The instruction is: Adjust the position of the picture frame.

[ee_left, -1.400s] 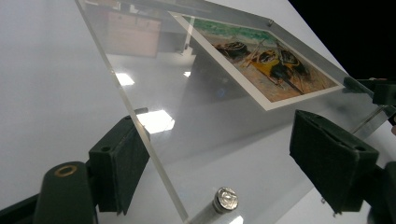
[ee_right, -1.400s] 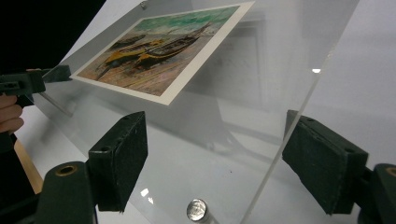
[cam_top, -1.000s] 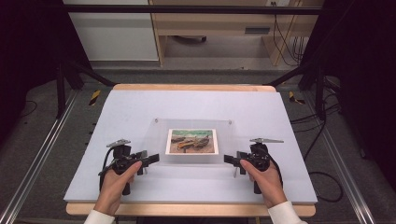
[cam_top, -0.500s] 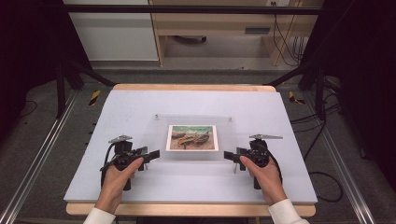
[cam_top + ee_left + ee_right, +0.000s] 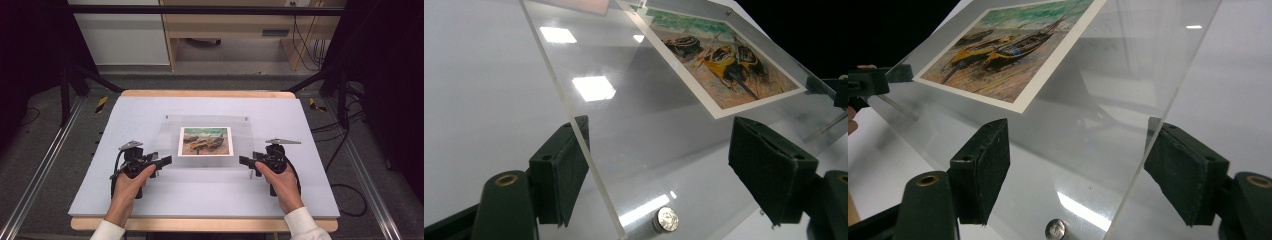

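Both hands low at the near corners of the acrylic frame point(image 5: 207, 141), which sits mid-table point(image 5: 150, 107) with the boat print point(image 5: 205, 141) inside. Left gripper point(image 5: 161, 161) and right gripper point(image 5: 246, 161) point inward, jaws wide open straddling the frame's side edges, not clamped.

Left gripper point(image 5: 161, 161): black body, grey three-cornered plate on top, black cable trailing. Right gripper point(image 5: 246, 160): same build. Jaws: black rectangular pads, brass-ringed holes at their bases. Sleeves point(image 5: 306, 224): white cuffs at both wrists.
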`<state>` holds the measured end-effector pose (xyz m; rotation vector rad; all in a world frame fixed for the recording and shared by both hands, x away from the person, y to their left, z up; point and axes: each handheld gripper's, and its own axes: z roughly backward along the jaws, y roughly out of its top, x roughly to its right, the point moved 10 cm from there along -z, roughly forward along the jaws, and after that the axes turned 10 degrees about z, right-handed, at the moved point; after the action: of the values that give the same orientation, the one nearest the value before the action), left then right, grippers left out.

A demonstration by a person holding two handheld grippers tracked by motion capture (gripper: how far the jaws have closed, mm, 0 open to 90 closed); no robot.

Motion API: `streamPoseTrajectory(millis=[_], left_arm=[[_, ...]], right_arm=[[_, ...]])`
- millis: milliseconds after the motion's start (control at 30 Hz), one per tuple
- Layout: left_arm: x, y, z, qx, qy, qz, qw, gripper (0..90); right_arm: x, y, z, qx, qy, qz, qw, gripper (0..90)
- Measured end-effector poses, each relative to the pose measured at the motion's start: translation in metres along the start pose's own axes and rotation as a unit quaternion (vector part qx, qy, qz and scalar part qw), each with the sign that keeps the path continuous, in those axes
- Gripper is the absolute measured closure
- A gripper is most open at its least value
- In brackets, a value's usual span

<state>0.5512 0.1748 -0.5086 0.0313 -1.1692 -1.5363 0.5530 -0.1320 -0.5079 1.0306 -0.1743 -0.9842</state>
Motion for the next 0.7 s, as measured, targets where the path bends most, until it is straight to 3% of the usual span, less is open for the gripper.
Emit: streamPoseTrajectory(millis=[167, 700], left_arm=[[-0.0001, -0.0013, 0.0012, 0.003, -0.001, -0.003, 1.0000, 24.0], [0.0035, -0.0051, 0.0083, 0.014, 0.005, -0.016, 0.9998, 27.0]], right_arm=[[-0.0014, -0.0009, -0.0004, 0.001, 0.002, -0.003, 1.0000, 27.1], [-0.0077, -0.0036, 0.0081, 0.000, -0.006, 0.031, 0.9995, 29.0]])
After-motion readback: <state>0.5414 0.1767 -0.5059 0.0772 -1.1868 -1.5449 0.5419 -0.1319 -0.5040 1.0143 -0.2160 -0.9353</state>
